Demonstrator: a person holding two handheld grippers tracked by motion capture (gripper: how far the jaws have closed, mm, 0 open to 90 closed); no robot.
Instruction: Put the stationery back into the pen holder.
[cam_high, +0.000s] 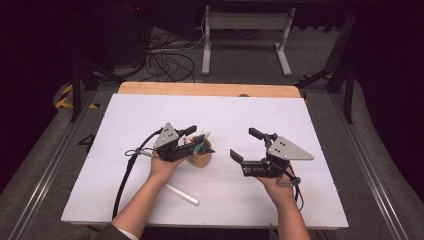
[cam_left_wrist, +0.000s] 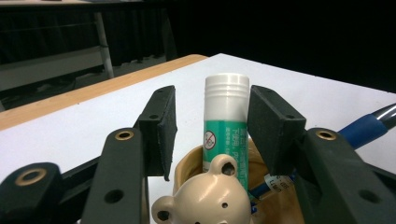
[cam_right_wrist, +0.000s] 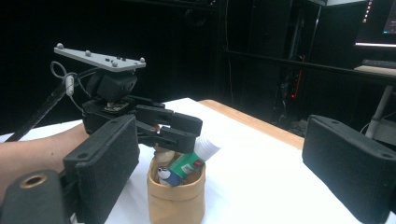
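Note:
A tan bear-faced cup (cam_high: 202, 159) stands left of the board's middle. In it leans a green glue stick (cam_high: 204, 137) with a white cap, beside a blue pen (cam_left_wrist: 369, 126). My left gripper (cam_high: 198, 141) reaches over the cup from the left. Its pads stand on either side of the glue stick (cam_left_wrist: 226, 116). The left pad (cam_left_wrist: 164, 130) is clearly apart from it and the right pad sits close beside it, so the gripper is open. My right gripper (cam_high: 245, 144) hovers to the right of the cup, open wide and empty. In the right gripper view the cup (cam_right_wrist: 175, 198) and left gripper (cam_right_wrist: 187, 133) lie ahead.
A white stick (cam_high: 182, 194) lies on the white board (cam_high: 150, 115) near the left forearm. The board's far side ends at a wooden strip (cam_high: 210, 89). Beyond it are a white frame (cam_high: 245, 30) and floor cables (cam_high: 167, 62).

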